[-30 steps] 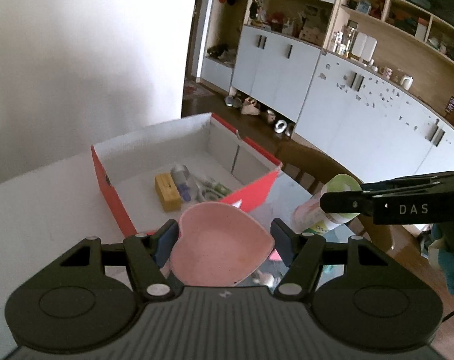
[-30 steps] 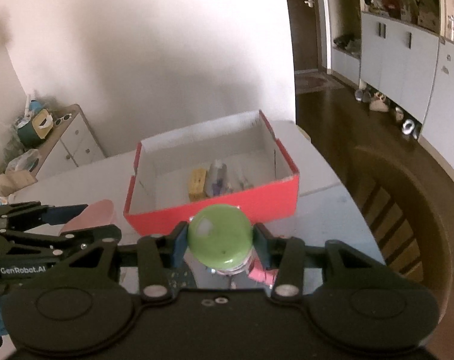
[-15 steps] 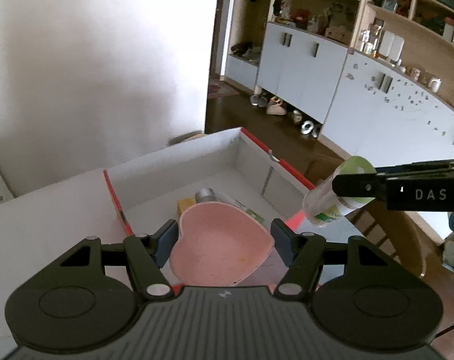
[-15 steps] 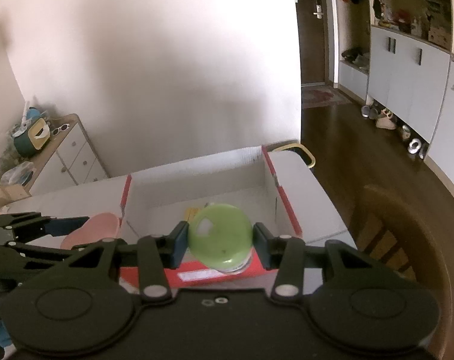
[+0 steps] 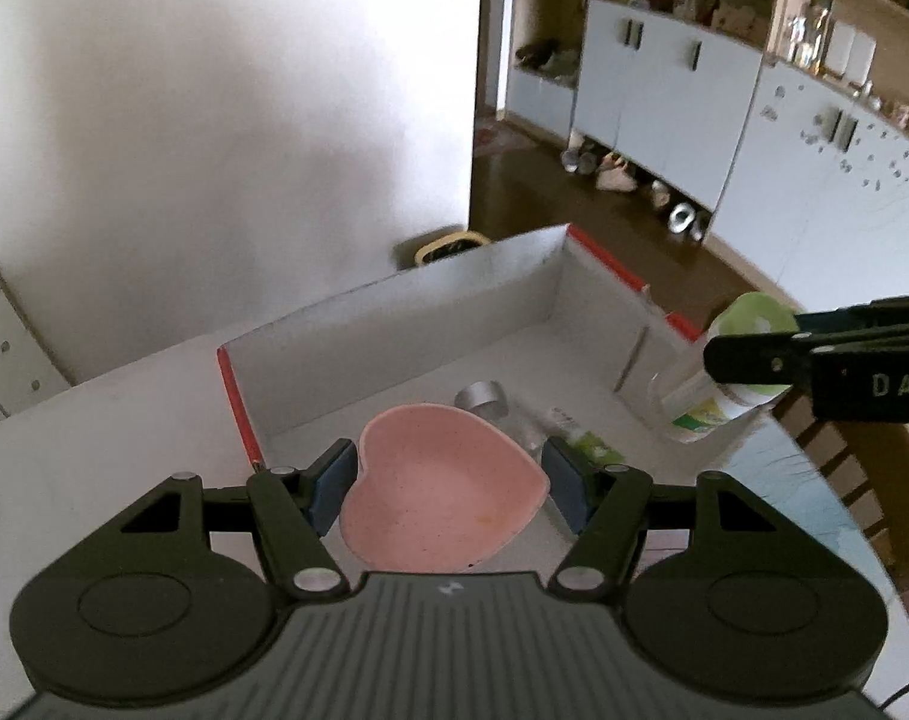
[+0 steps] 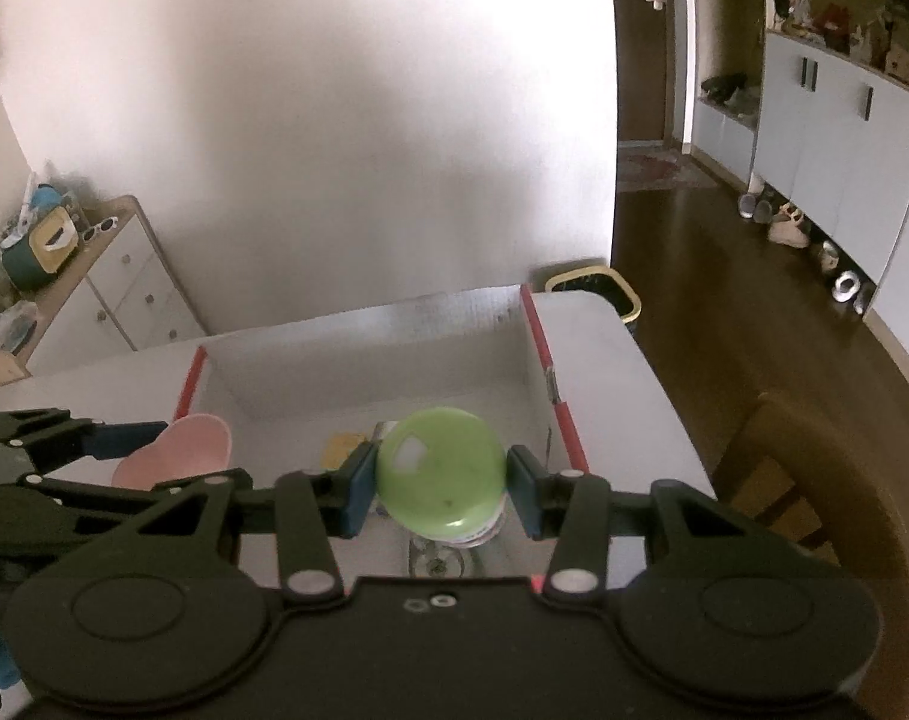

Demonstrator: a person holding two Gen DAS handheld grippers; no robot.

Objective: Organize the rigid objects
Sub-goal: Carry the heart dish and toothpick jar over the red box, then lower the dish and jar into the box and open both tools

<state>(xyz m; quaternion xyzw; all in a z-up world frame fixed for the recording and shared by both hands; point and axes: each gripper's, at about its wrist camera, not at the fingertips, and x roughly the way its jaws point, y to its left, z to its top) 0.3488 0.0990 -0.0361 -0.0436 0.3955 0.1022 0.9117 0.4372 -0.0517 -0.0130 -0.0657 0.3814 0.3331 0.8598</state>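
My left gripper [image 5: 448, 483] is shut on a pink heart-shaped dish [image 5: 442, 489], held over the near left part of the red box with white inside [image 5: 394, 330]. My right gripper [image 6: 439, 483] is shut on a bottle with a green cap [image 6: 439, 474], hanging above the box's near right part. In the left wrist view the bottle [image 5: 724, 372] and the right gripper [image 5: 748, 354] hang near the box's right wall. The right wrist view shows the dish [image 6: 178, 453] and the left gripper [image 6: 124, 438] at the left. A silver-capped bottle [image 5: 487, 399], a green-labelled tube [image 5: 580, 435] and a yellow block [image 6: 340, 447] lie in the box.
The box stands on a white table [image 5: 94, 438]. A wooden chair [image 6: 814, 480] is at the table's right side, and a yellow-rimmed bin [image 6: 592, 288] stands on the floor beyond the table. White drawers [image 6: 112, 294] stand against the wall at left.
Both grippers have carried their objects forward and slightly down, from in front of the box to over its inside. The grips have not changed.
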